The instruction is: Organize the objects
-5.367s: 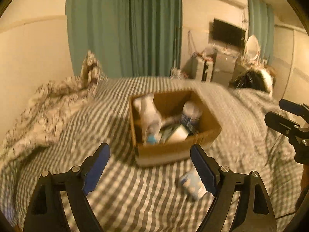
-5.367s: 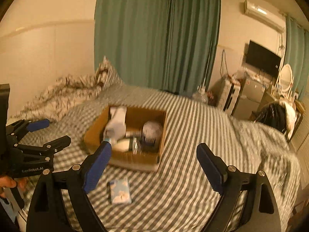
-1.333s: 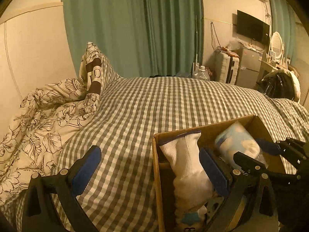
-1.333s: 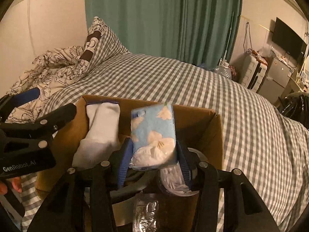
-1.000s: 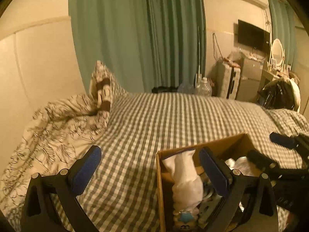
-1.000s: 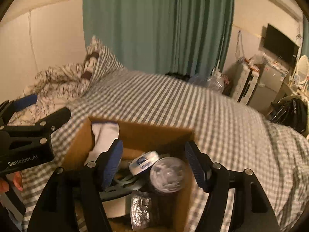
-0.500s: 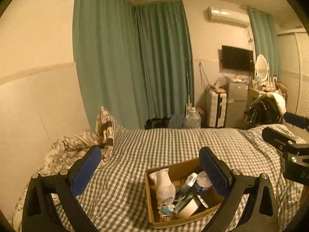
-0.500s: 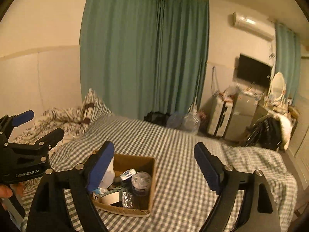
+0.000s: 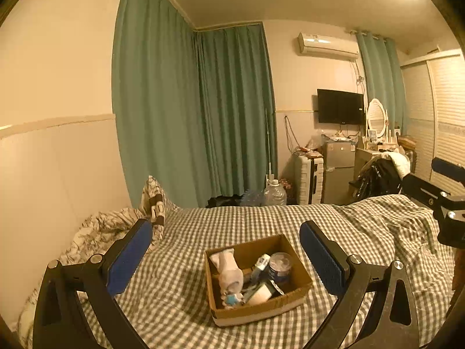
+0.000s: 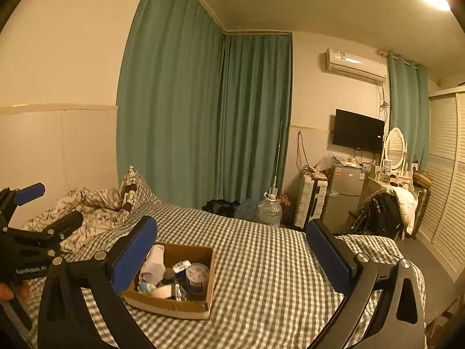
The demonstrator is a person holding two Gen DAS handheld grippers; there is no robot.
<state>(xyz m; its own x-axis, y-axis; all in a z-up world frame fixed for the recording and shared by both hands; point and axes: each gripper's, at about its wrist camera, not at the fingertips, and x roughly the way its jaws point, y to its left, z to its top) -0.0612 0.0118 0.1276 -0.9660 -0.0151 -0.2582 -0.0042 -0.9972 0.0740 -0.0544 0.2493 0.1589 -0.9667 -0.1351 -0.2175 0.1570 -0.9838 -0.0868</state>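
Cardboard box (image 9: 261, 311) sits on bed (image 9: 186, 290), well beyond both spread jaws.

This is a lived-in bedroom in a home. A bed (image 10: 261, 261) with a checked cover fills the foreground, with a crumpled floral duvet (image 10: 93, 206) and a pillow (image 10: 135, 187) at its far left corner. Long green curtains (image 10: 203, 116) hang behind it. On the far wall are an air conditioner (image 10: 354, 65) and a television (image 10: 359, 131); below them stand a small fridge (image 10: 345, 195), a suitcase (image 10: 312, 200) and a dressing mirror (image 10: 393, 145). Louvred wardrobe doors (image 10: 447, 174) line the right side.
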